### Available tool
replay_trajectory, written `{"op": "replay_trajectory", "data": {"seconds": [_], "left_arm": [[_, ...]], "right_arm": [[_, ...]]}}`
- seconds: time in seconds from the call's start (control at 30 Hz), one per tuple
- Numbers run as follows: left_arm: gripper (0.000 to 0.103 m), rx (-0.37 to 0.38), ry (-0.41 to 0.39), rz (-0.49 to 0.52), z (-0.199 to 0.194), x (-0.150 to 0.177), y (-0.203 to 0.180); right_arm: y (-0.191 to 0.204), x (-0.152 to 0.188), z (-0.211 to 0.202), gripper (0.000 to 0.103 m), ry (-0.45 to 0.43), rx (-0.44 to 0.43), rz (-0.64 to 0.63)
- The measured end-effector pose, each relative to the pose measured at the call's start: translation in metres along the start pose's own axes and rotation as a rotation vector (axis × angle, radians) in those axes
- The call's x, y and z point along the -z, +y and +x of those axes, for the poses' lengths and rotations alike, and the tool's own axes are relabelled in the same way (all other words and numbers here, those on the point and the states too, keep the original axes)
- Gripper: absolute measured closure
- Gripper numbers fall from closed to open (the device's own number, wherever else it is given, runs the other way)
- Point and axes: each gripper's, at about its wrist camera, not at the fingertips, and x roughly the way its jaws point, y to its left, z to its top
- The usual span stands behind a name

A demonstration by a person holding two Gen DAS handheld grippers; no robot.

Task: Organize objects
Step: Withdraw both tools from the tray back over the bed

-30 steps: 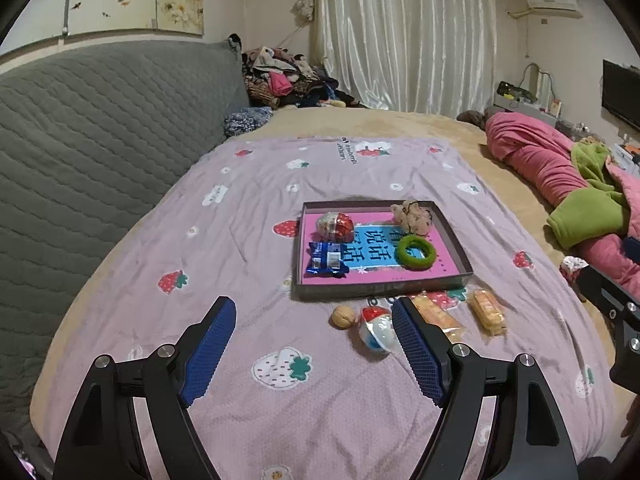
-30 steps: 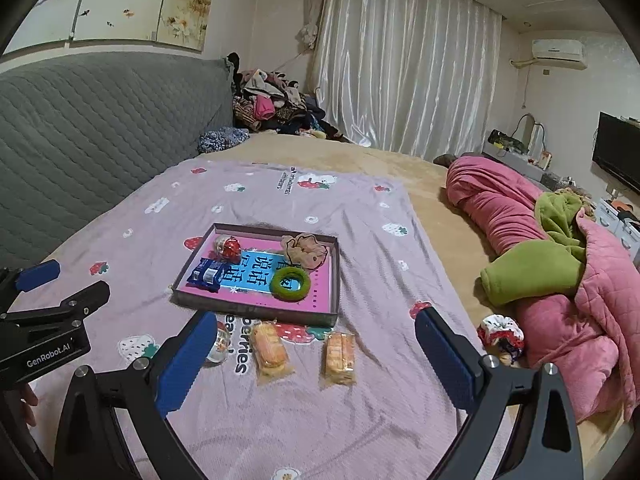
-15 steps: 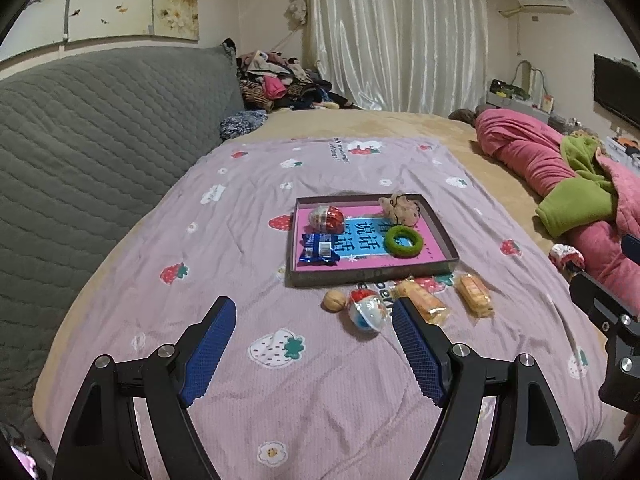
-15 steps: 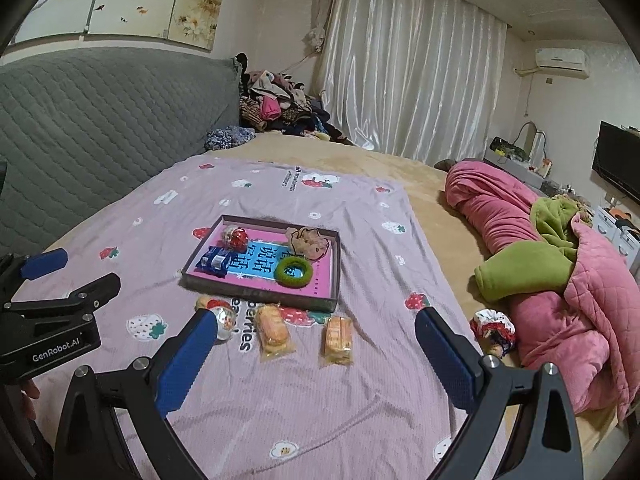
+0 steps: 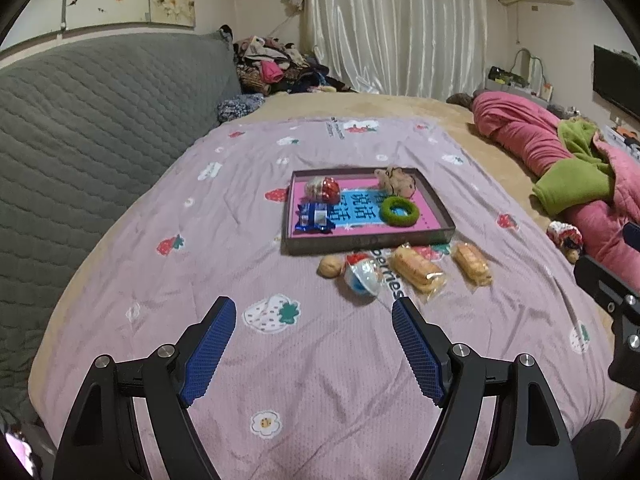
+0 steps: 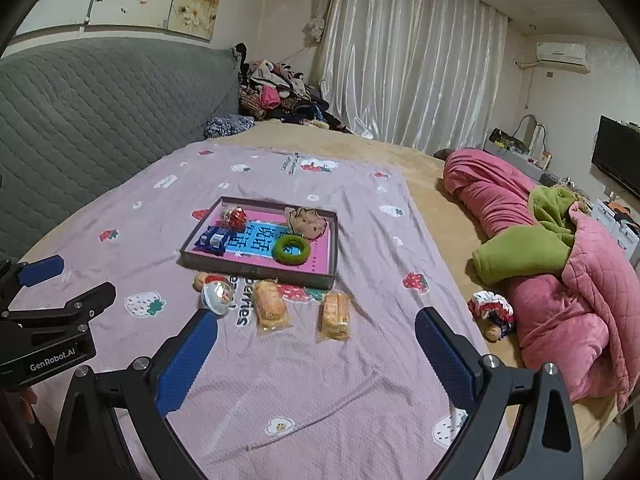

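Bedspread (image 5: 224, 240), lilac cotton printed with strawberries, covers the near half of the bed, and on it sits a shallow dark cardboard tray with a pink and blue printed floor (image 5: 434, 204), the landmark for everything else here.

Inside the tray, at its far left corner, lies a red and white foil-wrapped egg (image 5: 322, 189); just nearer than it, along the left wall, a blue and white snack packet (image 5: 315, 218). At the far right corner sits a small beige plush toy (image 5: 397, 182), and nearer than that a fuzzy green ring (image 5: 399, 211).

Outside the tray, along its near wall, four things lie in a row on the bedspread: a round tan walnut (image 5: 330, 267) at the left, a clear plastic capsule with a red and white end (image 5: 362, 277) touching or just beside it, then two clear-wrapped golden sponge cakes (image 5: 417, 271) (image 5: 472, 263) to the right, apart from each other.

Well to the right of the tray a pink quilted blanket with a green fleece (image 6: 560, 264) is heaped.

The left gripper (image 5: 313, 316) hovers over bare bedspread nearer than the row, blue pads spread apart with nothing between them. The right gripper (image 6: 316, 322) hangs likewise, jaws wide and empty, nearer than the cakes.
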Motion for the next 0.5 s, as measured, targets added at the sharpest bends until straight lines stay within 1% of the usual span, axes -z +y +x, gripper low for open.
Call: {"op": "replay_trajectory", "data": {"seconds": [0.37,0.5], "left_arm": [[0.021,0.009,0.027,0.015,0.014,0.008,-0.007],[0.021,0.009,0.034,0.021,0.016,0.012,-0.007]], "right_arm": [[-0.004,0.01,0.012,0.003,0.01,-0.004,0.02],[0.001,0.014,0.017,0.003,0.026,-0.005,0.005]]}}
